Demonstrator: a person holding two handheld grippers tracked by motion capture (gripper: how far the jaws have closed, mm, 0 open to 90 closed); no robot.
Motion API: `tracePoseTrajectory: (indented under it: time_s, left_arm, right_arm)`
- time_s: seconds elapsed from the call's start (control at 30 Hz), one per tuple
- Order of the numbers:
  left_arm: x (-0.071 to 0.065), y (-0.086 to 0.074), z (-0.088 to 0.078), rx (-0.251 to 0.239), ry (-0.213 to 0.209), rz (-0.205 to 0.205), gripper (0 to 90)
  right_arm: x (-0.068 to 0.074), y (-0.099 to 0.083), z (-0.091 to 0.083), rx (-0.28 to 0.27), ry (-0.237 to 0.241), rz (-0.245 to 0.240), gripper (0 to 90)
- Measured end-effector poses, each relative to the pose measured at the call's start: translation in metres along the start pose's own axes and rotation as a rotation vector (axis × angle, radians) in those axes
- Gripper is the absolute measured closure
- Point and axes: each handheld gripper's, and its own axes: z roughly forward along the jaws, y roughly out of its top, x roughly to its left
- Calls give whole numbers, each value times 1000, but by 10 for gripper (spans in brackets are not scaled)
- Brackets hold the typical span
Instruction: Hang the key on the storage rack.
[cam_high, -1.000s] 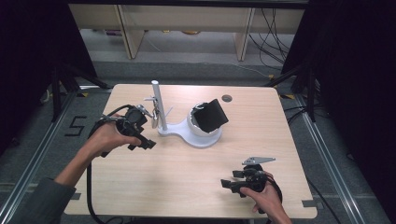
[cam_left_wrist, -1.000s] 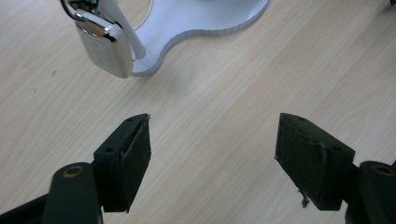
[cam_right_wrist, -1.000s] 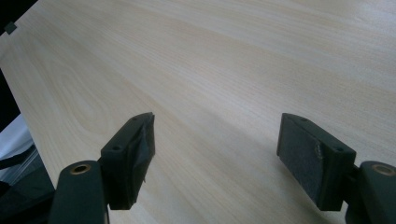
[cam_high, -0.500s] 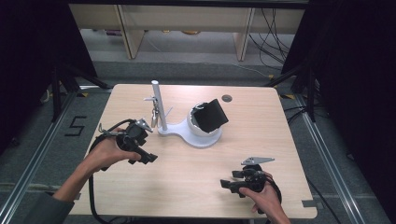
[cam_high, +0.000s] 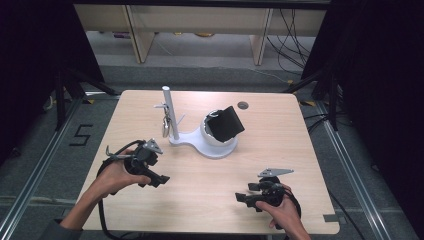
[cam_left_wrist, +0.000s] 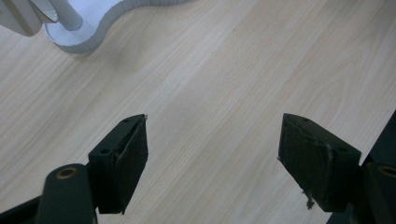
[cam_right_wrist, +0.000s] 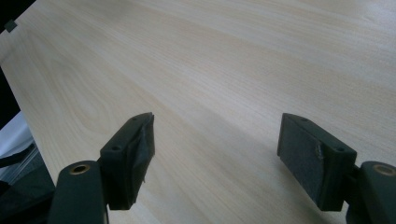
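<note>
A white stand (cam_high: 200, 144) sits mid-table with an upright post (cam_high: 167, 107) and a round white cup (cam_high: 212, 135). A black squarish object (cam_high: 226, 124) leans tilted in that cup. A small metallic item (cam_high: 164, 128) hangs from a hook on the post. My left gripper (cam_high: 156, 178) is held low, near and left of the stand, apart from it; its jaws are open over bare wood (cam_left_wrist: 212, 140), with the stand's base (cam_left_wrist: 88, 35) at the top left. My right gripper (cam_high: 245, 197) rests by the front right edge, open and holding nothing (cam_right_wrist: 215, 135).
The wooden table (cam_high: 280, 150) has a round cable hole (cam_high: 243, 105) at the back right. Its edge (cam_right_wrist: 14, 88) runs close to the right gripper. Wooden shelf legs (cam_high: 257, 42) and loose cables (cam_high: 290, 30) lie beyond the far edge.
My left gripper has drawn back from the post toward the near-left part of the table, still open and holding nothing. The right gripper has stayed put.
</note>
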Motion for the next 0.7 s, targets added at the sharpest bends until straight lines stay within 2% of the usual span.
tracePoseTrajectory:
  time_s: [0.03, 0.17, 0.23, 0.27, 0.4, 0.43, 0.5, 0.53, 0.6, 0.63, 0.67, 0.7]
  left_arm:
    - [-1, -2, 2, -10, 3, -11, 236]
    - [-4, -11, 7, -10, 5, 11, 231]
    - [-6, -15, 11, -24, 13, 2, 231]
    - [-6, -17, 11, -15, 9, 17, 230]
    - [-9, -24, 13, -40, 16, 9, 225]
    - [-9, -26, 13, -48, 23, 22, 224]
    - [-10, -30, 14, -71, 37, 16, 223]
    - [-11, -31, 15, -70, 36, 8, 223]
    - [-11, -35, 16, -59, 27, 17, 221]
    - [-13, -37, 18, -69, 38, 8, 221]
    - [-14, -39, 18, -67, 30, 11, 221]
    - [-15, -41, 19, -67, 31, 13, 220]
  right_arm:
    - [0, 0, 0, 4, -3, 2, 282]
    - [0, 0, 0, 5, -1, 2, 280]
    - [1, 0, 0, 11, 2, 7, 280]
    - [1, 0, 0, 10, 1, 6, 279]
    - [1, 0, 1, 8, 7, 2, 279]
    - [1, 0, 1, 9, 6, 1, 279]
    - [2, 0, 1, 7, 25, 10, 279]
    - [2, 0, 1, 7, 27, 11, 279]
    - [2, 0, 1, 7, 27, 12, 279]
    - [2, 0, 1, 7, 26, 11, 279]
    - [2, 0, 2, 5, 14, 5, 278]
    - [3, 0, 1, 11, 20, 19, 278]
